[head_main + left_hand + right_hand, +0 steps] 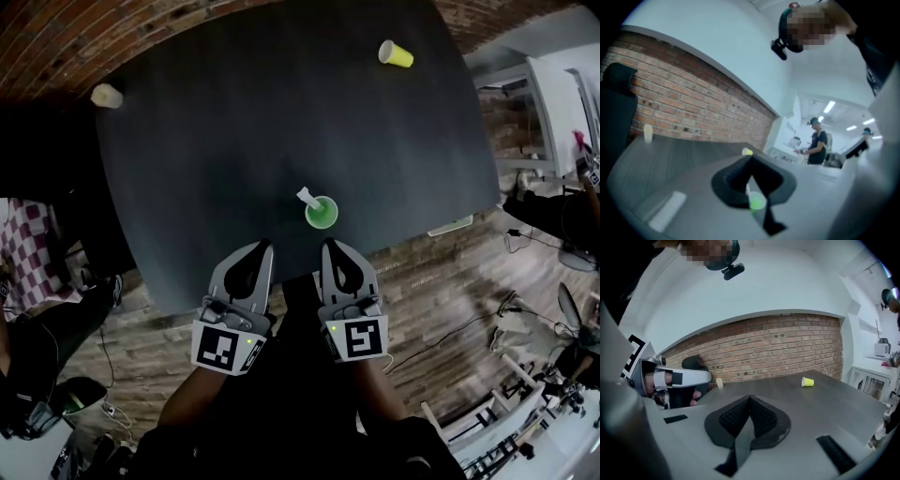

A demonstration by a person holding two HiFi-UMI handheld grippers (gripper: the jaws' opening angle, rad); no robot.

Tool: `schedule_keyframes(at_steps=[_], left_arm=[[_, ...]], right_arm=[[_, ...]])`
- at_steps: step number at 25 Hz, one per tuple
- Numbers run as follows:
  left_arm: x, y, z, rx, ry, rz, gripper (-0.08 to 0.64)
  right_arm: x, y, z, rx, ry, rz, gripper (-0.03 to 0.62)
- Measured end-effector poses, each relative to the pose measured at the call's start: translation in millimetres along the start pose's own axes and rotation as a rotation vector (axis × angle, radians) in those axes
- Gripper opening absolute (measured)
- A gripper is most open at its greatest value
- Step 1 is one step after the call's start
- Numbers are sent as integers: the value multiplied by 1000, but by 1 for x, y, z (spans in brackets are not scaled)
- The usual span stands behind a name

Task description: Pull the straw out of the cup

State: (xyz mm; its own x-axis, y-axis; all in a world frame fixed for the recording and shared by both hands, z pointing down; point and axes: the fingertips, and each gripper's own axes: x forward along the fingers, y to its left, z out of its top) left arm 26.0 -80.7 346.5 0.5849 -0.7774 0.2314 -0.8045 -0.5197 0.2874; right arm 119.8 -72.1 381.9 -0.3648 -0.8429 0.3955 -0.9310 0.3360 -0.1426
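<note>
- The translucent green plastic cup (pixel 321 214) stands upright on the dark table (pixel 216 141), near the person's edge; a short white straw (pixel 306 197) sticks out of it and leans away and to the left
- The left gripper (pixel 265 247) has its jaws pressed together with nothing between them; its tip is short of the cup and slightly left of it, not touching
- The right gripper (pixel 330 245) is likewise closed and empty, just short of the cup and almost in line with it
- In the left gripper view the cup and straw show low and ahead, beyond the closed tips, so the approach is roughly lined up
- The step in hand looks like the reach, and nothing is gripped yet; both pairs of jaws must part before they arrive
- A sensible split: the right gripper closes lightly round the cup wall to steady it, and the left pinches the straw above the rim, since the straw leans to that side
- The cup looks thin and light, so a hard squeeze would likely buckle it, and pulling the straw with no hold on the cup would likely lift or tip it
- Pull along the straw's own lean, not straight up, so it does not drag on the rim
- A yellow cup (pixel 395 53) on its side and a pale cup (pixel 106 95) lie far across the table, well clear of the work
</note>
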Motion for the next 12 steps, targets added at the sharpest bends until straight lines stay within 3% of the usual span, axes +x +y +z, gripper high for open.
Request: schedule_keyframes(at_steps=[4,12], left_arm=[[9,2,-18,-9,26,-18,5],[21,5,-42,-33,42,-24,5]], right_arm=[[11,-3,-19,-7,46,-5,6],[31,-8,-42,-8,44,6,8]])
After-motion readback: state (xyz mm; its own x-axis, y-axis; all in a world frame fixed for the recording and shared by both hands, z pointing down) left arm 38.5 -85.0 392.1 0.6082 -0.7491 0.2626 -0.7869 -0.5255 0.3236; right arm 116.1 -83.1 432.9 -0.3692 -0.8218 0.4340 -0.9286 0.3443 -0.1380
